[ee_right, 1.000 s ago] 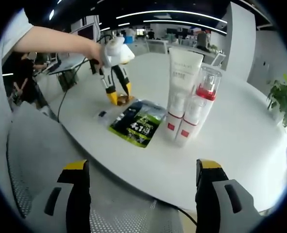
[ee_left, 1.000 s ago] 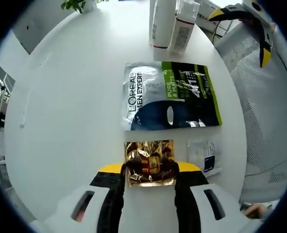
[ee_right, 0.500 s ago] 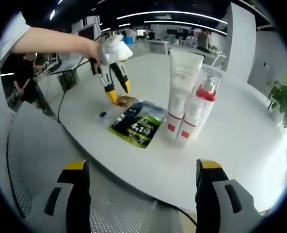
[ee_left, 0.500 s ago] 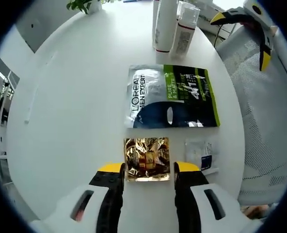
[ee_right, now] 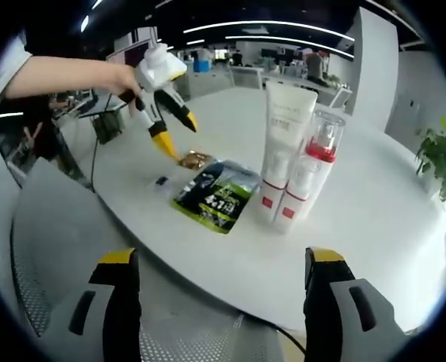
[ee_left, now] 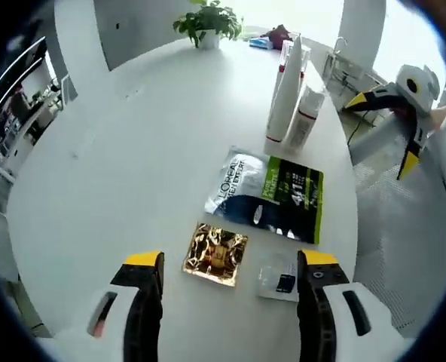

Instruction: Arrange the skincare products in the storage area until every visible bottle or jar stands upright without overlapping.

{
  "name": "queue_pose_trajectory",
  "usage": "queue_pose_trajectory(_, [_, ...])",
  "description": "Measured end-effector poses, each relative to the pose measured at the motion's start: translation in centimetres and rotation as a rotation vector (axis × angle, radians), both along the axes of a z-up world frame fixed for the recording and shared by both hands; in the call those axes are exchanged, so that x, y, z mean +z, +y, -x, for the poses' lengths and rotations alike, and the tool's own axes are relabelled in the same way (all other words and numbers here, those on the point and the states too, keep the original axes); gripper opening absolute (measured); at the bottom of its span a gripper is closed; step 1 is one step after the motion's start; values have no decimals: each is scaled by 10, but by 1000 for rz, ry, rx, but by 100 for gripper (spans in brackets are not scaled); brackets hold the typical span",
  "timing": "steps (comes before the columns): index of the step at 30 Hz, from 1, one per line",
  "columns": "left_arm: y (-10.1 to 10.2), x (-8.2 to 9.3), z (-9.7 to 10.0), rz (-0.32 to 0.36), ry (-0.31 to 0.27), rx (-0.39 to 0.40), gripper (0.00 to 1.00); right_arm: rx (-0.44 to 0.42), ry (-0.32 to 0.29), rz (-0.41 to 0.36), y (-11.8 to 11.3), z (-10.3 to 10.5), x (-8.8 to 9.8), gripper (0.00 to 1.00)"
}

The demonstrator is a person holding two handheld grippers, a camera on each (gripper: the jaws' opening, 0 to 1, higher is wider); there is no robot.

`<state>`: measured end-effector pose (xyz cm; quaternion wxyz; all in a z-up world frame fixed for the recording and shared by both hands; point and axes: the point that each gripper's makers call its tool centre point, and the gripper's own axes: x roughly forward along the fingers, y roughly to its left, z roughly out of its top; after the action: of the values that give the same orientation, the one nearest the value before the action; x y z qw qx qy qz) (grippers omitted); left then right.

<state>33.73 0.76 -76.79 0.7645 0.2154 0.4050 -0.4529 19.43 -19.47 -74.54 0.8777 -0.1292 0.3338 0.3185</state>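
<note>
Lying flat low in the left gripper view, a crinkled gold foil sachet [ee_left: 215, 254] sits between the spread, empty left gripper [ee_left: 230, 265]. Centre frame, a white squeeze tube [ee_right: 282, 151] and clear red-collared bottle [ee_right: 310, 175] stand upright on the round white table [ee_right: 374, 219]; the right gripper [ee_right: 215, 260] gapes, empty.

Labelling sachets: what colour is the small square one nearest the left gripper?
Shiny gold foil sachet, crinkled, with a darker print in the middle; clearest in the left gripper view.

The round table [ee_left: 132, 136] is smooth, matt white. The gold sachet [ee_left: 215, 254] is crinkled, shiny foil; the L'Oréal sachet [ee_left: 268, 194] glossy printed film. The tall tube [ee_right: 283, 143] looks matt plastic, the pump bottle [ee_right: 306, 177] clear-capped. The chair back [ee_left: 389, 219] is mesh.
</note>
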Motion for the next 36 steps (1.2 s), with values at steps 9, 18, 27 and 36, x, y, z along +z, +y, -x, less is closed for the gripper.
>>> queue_pose_trajectory(9, [16, 18, 40, 71, -9, 111, 82, 5, -7, -3, 0, -1, -2, 90])
queue_pose_trajectory(18, [21, 40, 65, 172, -80, 266, 92, 1, -14, -6, -1, -1, -2, 90])
queue_pose_trajectory(27, [28, 69, 101, 318, -191, 491, 99, -18, -24, -13, -3, -3, 0, 93])
queue_pose_trajectory(36, [42, 80, 124, 411, -250, 657, 99, -40, -27, -9, -6, -5, 0, 100])
